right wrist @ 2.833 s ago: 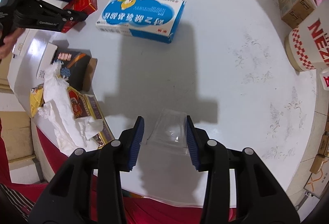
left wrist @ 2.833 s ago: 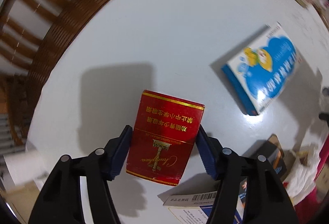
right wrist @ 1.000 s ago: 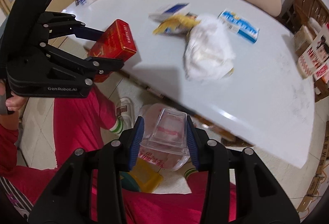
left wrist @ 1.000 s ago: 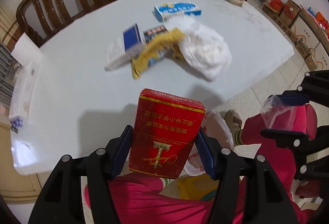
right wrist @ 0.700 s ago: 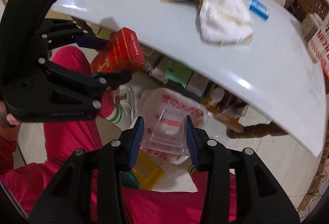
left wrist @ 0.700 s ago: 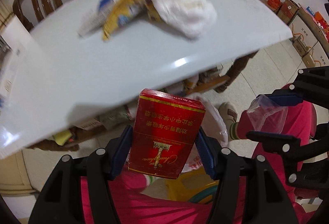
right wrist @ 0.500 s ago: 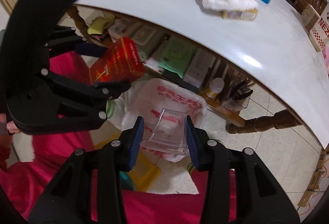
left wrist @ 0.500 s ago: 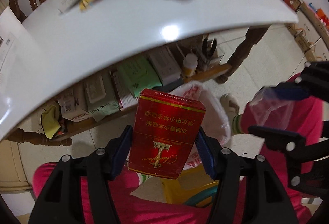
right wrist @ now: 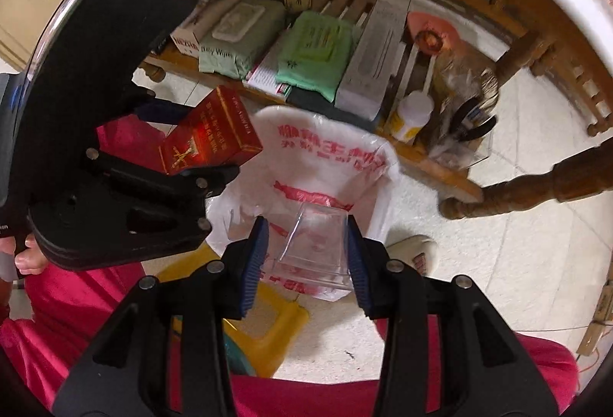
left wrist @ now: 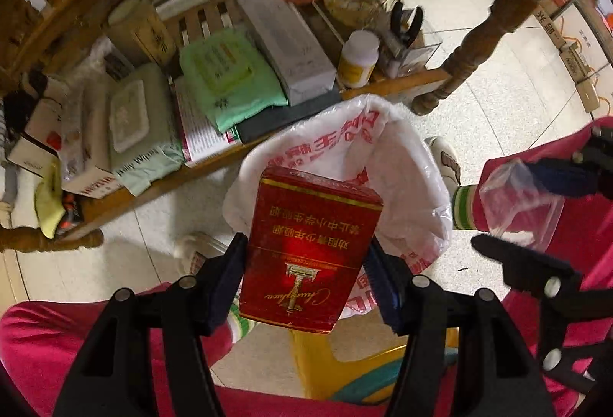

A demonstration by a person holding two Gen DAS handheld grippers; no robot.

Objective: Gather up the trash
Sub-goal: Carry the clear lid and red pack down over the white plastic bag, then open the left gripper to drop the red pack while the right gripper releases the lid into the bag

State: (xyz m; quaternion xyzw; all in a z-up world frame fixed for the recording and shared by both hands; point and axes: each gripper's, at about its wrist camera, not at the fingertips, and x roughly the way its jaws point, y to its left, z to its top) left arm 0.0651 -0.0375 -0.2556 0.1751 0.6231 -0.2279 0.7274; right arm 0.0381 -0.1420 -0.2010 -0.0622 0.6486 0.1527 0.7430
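Observation:
My left gripper (left wrist: 304, 275) is shut on a red cigarette box (left wrist: 310, 248) with gold print. It holds the box just above the near rim of an open white plastic trash bag (left wrist: 406, 168) with red print on the floor. My right gripper (right wrist: 306, 252) is shut on a crumpled clear plastic wrapper (right wrist: 318, 244), also over the bag (right wrist: 325, 156). In the right wrist view the left gripper (right wrist: 191, 141) and red box (right wrist: 210, 133) hang at the left, over the bag's edge. In the left wrist view the right gripper (left wrist: 536, 210) and wrapper (left wrist: 521, 202) are at the right.
A wooden under-table shelf (left wrist: 387, 83) behind the bag holds wipe packs (left wrist: 230, 76), boxes and a white bottle (left wrist: 358, 58). A turned table leg (right wrist: 528, 191) stands at the right. A yellow stool (right wrist: 264, 325) and the person's red trousers (left wrist: 69, 348) are close below.
Both grippers came off the table top with their loads and dropped below its edge. They now hang over the open trash bag under the table.

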